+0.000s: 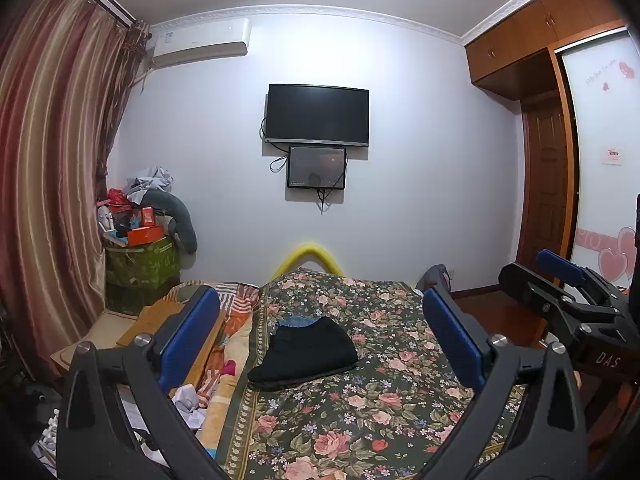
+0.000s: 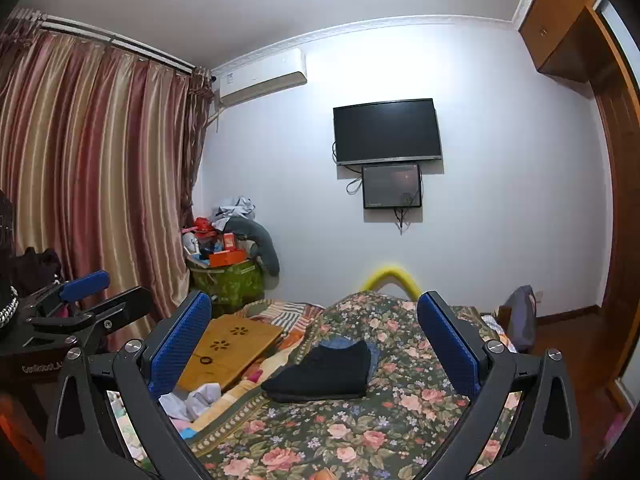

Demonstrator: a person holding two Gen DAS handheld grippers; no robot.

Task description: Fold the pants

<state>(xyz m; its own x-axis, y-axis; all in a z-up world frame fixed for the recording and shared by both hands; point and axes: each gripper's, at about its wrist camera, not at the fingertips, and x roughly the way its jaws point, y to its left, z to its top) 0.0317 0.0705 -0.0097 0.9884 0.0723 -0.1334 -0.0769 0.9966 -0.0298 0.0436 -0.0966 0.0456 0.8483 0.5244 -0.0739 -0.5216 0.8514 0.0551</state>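
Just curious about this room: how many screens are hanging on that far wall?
2. A large dark screen is mounted mid-wall, and a smaller screen hangs directly beneath it, its top edge at the big one's bottom edge. Nothing seems to hide another.

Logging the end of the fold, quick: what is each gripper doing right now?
Left gripper: open, holding nothing.
Right gripper: open, holding nothing.
The black pants lie folded on the bedspread.
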